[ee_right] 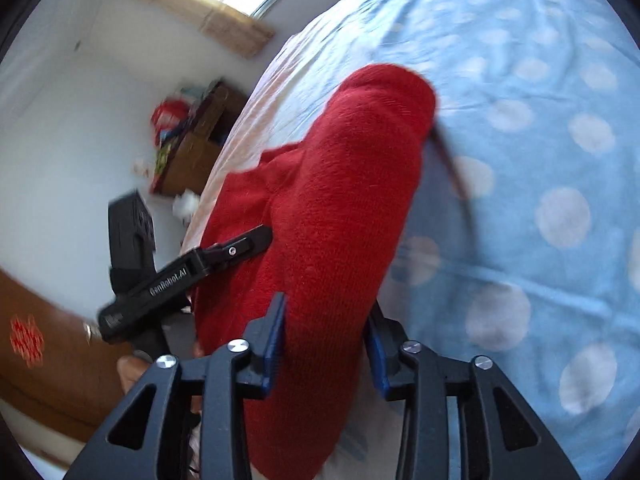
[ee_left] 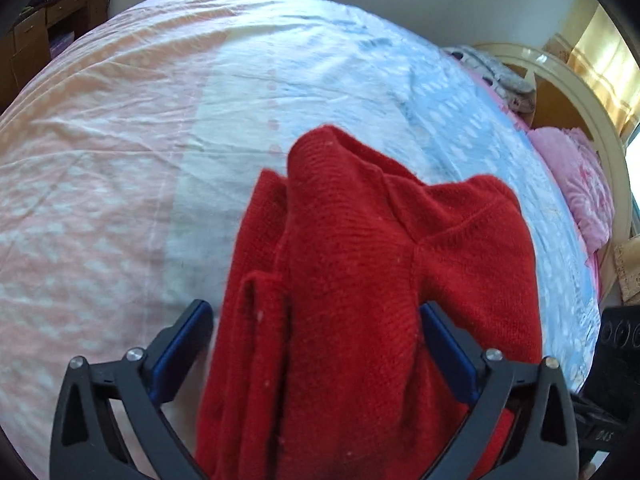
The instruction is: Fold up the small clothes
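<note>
A red knit sweater, folded into a thick bundle, sits over the bed sheet. My left gripper straddles the near end with its jaws wide; a strip of sheet shows between the left pad and the knit. In the right wrist view the same sweater fills the gap of my right gripper, and both blue pads press on its sides. The left gripper shows there too, one finger against the sweater's left side and the other hidden behind the cloth.
The dotted sheet runs from pink through white to blue. A cream headboard and a pink pillow lie at the right. A wooden desk stands far left, and a cluttered cabinet stands beside the bed.
</note>
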{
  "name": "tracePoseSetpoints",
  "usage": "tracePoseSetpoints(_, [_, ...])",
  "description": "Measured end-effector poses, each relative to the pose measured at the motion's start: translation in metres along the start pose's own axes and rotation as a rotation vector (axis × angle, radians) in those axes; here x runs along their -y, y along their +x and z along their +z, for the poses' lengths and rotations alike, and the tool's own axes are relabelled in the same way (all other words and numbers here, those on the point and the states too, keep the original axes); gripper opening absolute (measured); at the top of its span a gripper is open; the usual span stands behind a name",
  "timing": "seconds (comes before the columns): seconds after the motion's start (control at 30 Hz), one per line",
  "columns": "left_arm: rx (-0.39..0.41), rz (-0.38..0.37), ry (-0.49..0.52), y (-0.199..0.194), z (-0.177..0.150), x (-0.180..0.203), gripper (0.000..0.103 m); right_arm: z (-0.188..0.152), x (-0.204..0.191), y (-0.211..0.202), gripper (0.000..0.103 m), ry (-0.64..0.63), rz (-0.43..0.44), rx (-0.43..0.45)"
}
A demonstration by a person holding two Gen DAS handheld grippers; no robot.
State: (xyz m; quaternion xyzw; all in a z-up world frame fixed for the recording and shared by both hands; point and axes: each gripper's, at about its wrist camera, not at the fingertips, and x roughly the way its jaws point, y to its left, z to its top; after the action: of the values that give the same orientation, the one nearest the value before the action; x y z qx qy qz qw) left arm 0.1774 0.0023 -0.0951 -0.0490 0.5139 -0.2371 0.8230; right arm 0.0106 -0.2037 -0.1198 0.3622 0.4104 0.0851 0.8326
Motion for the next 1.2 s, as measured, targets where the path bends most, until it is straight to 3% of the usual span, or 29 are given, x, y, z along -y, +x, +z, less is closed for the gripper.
tracePoseSetpoints(0.03, [0.004, 0.000, 0.008, 0.000, 0.001, 0.000, 0.103, -0.001, 0.002, -0.003, 0.051, 0.004, -0.020, 0.041])
tracePoseSetpoints(0.1, [0.010, 0.016, 0.017, 0.001, 0.000, 0.005, 0.103, -0.005, 0.004, -0.004, 0.070, 0.009, -0.025, 0.088])
tracePoseSetpoints(0.23, [0.041, 0.012, 0.028, -0.002, -0.008, 0.007, 0.093, -0.005, -0.015, 0.010, 0.079, -0.066, -0.034, 0.104])
tracePoseSetpoints(0.4, [0.057, 0.009, 0.013, -0.005, -0.012, 0.012, 0.080, -0.011, -0.044, 0.035, 0.080, -0.192, -0.126, 0.096])
tracePoseSetpoints(0.43, [0.059, 0.005, 0.006, -0.005, -0.012, 0.011, 0.078, -0.013, -0.051, 0.039, 0.078, -0.244, -0.175, 0.097])
tracePoseSetpoints(0.5, [0.064, 0.004, -0.007, -0.006, -0.014, 0.011, 0.075, -0.013, -0.059, 0.042, 0.054, -0.285, -0.172, 0.082])
tracePoseSetpoints(0.63, [0.052, 0.029, -0.027, -0.010, -0.017, 0.019, 0.065, -0.011, -0.062, 0.027, 0.037, -0.321, -0.186, 0.055])
tracePoseSetpoints(0.7, [0.024, 0.047, -0.034, -0.015, -0.019, 0.026, 0.063, -0.009, -0.060, 0.015, 0.035, -0.305, -0.161, 0.032])
tracePoseSetpoints(0.8, [-0.058, 0.045, -0.036, -0.017, -0.025, 0.040, 0.064, -0.007, -0.054, -0.008, 0.035, -0.325, -0.165, -0.009])
tracePoseSetpoints(0.93, [-0.108, 0.042, 0.038, -0.014, -0.036, 0.065, 0.082, -0.004, -0.022, -0.033, 0.035, -0.309, -0.168, -0.076])
tracePoseSetpoints(1.07, [-0.073, 0.045, 0.050, 0.002, -0.043, 0.078, 0.099, -0.004, 0.015, -0.033, 0.037, -0.173, -0.116, -0.088])
tracePoseSetpoints(1.2, [-0.036, 0.064, 0.047, 0.001, -0.046, 0.080, 0.101, -0.010, 0.028, -0.034, 0.043, -0.136, -0.085, -0.027])
